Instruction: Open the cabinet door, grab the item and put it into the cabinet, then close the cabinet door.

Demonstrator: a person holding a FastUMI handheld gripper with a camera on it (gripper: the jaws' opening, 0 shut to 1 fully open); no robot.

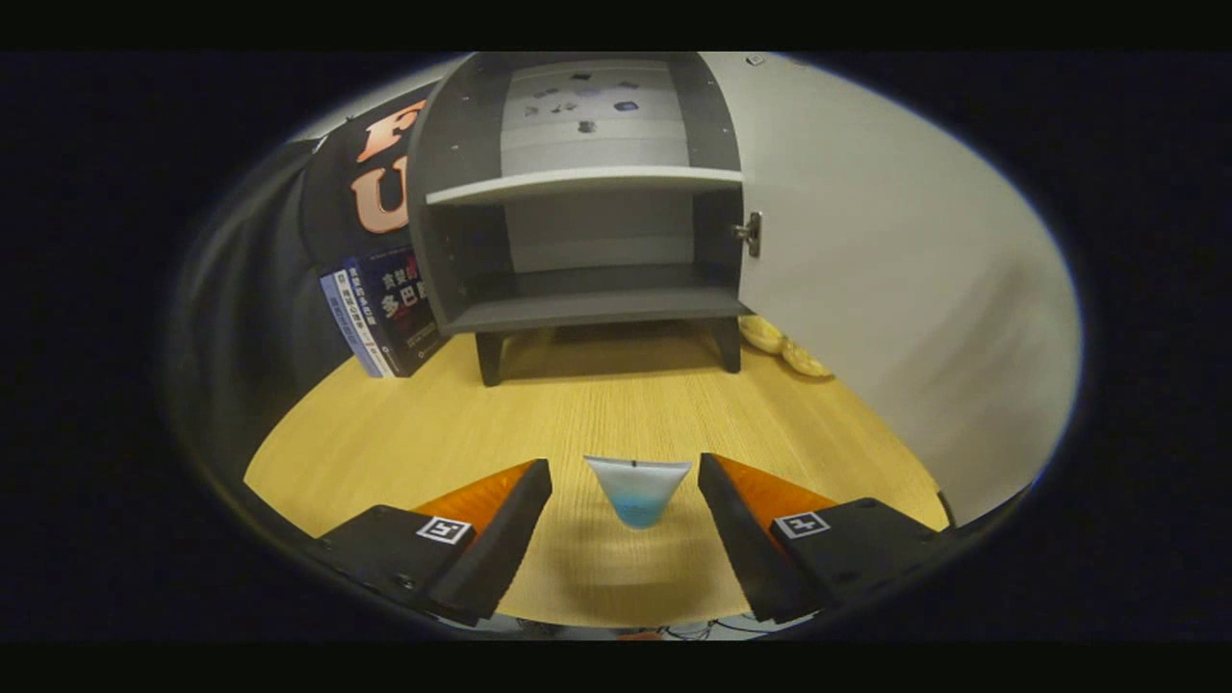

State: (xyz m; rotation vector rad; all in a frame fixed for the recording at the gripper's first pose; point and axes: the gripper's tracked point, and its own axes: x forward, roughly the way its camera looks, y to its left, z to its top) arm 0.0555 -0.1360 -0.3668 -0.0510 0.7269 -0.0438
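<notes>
1. The gripper (626, 481) is held wide apart, nothing clamped; a small square black-and-white marker is borne on each finger.
2. A small cup (637, 489), pale at the rim and blue toward the base, stands between the fingers (500, 525), touched by neither.
3. The cup is carried by a light wood-grain table (577, 404).
4. Beyond the fingers, a grey cabinet (587, 207) on short dark legs is seen with its door (885, 260) swung open on the right; a shelf divides the inside.
5. Books (380, 322) are leaned by the cabinet's left side; their spine writing is too small to be made out.
6. Yellow rounded items (782, 346) lie behind the door's lower edge.
</notes>
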